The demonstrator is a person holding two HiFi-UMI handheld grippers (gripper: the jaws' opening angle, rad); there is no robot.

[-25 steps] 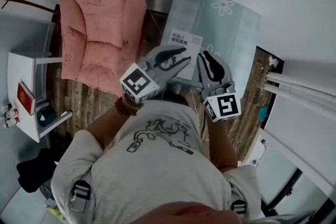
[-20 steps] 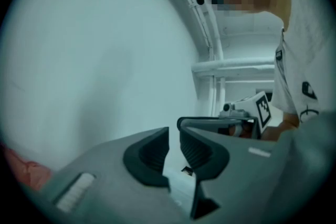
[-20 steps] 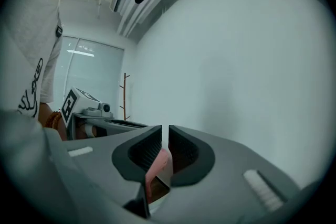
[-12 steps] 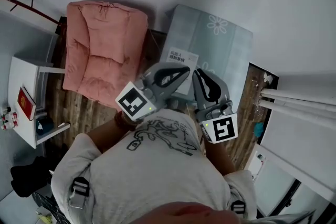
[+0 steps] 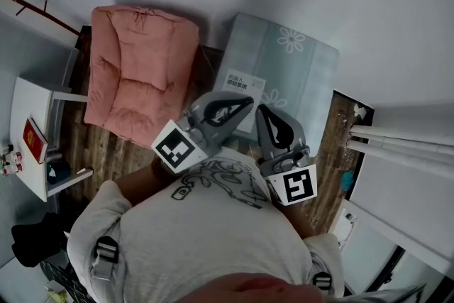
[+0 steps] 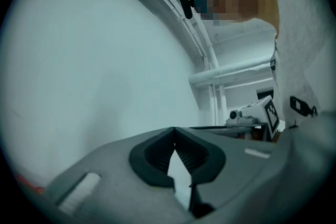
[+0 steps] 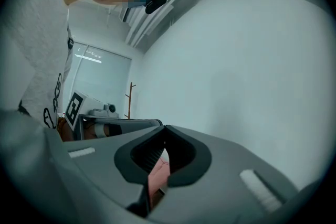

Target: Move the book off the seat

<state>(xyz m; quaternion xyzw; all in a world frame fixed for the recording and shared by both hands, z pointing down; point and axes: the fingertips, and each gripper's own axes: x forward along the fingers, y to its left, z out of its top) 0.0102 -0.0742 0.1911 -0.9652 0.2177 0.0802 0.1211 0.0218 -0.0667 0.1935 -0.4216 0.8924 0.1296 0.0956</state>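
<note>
A white book [image 5: 242, 84] with dark print lies flat on a pale blue seat cushion [image 5: 298, 67] with flower prints, seen in the head view. Both grippers hang in the air in front of the person's chest, on the near side of the book and apart from it. The left gripper [image 5: 248, 102] is shut with nothing between its pads; in the left gripper view its tips [image 6: 174, 129] meet against a bare wall. Beside it, the right gripper [image 5: 262, 111] is shut and empty too, and its tips [image 7: 165, 127] point slightly upward at the wall.
A pink padded armchair [image 5: 138, 74] stands left of the blue cushion. Further left, a white side table [image 5: 28, 99] carries a red book [image 5: 34, 140]. White pipes [image 5: 401, 142] run along the right. Wooden floor [image 5: 333, 145] shows between the furniture.
Both grippers have drawn back from the book toward the person's chest. The left jaws, slightly apart a second ago, now meet. The book has stayed on the cushion.
</note>
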